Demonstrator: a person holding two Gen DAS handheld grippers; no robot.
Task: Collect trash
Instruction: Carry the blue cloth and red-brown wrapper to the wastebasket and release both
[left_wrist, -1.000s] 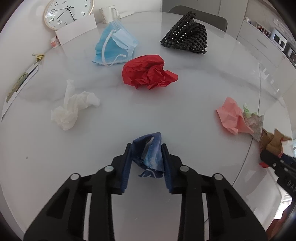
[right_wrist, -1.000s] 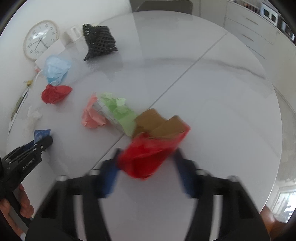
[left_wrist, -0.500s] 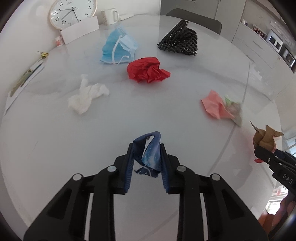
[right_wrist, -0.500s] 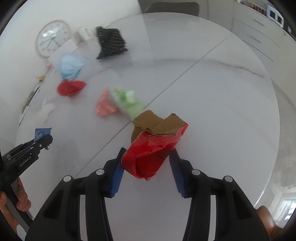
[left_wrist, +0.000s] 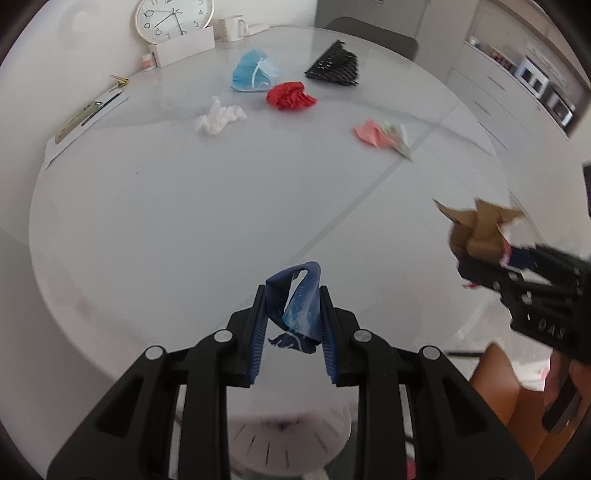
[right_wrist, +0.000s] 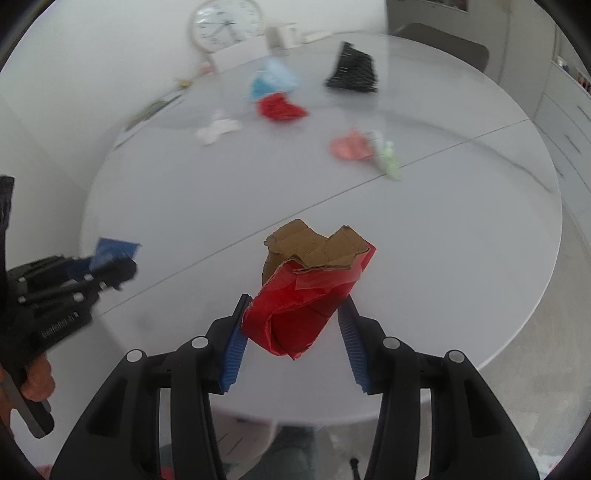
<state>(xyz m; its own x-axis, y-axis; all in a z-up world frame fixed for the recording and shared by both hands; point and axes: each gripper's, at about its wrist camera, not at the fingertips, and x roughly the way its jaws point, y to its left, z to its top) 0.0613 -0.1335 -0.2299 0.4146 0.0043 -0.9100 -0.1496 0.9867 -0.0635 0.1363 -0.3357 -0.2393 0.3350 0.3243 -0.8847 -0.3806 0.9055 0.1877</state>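
Left wrist view: left gripper (left_wrist: 293, 315) tilted down above the near edge of the round white tabletop (left_wrist: 184, 206), jaws clamped on a crumpled dark blue wrapper (left_wrist: 297, 308) held clear of the surface. Farther back on the tabletop, well apart from the wrapper: white tissue (left_wrist: 218, 120), blue face mask (left_wrist: 255, 74), red crumpled paper (left_wrist: 290, 96), black mesh piece (left_wrist: 334, 68), and a pink paper wad (left_wrist: 369, 133) touching a pale green scrap (left_wrist: 399, 138). At the far rim, a clock (left_wrist: 173, 20) behind a white card (left_wrist: 184, 50), and a mug (left_wrist: 232, 29). At the right edge, right gripper (left_wrist: 480, 264) with torn brown cardboard sticking out past its tips. Right wrist view: right gripper (right_wrist: 295, 325) with jaws clamped on a red-and-brown cardboard wad (right_wrist: 310, 291), red side nearest the camera, brown torn edge pointing away, lifted off the tabletop (right_wrist: 443, 240). At the left, blurred, left gripper (right_wrist: 114, 264) carrying the blue wrapper (right_wrist: 110, 251) at its tips, with fingers (right_wrist: 37, 380) of a hand wrapped round its handle. Beyond, blurred, the same litter on the tabletop: tissue (right_wrist: 216, 129), mask (right_wrist: 273, 79), red paper (right_wrist: 279, 107), black mesh (right_wrist: 352, 72), pink wad (right_wrist: 349, 146) beside the green scrap (right_wrist: 388, 157).
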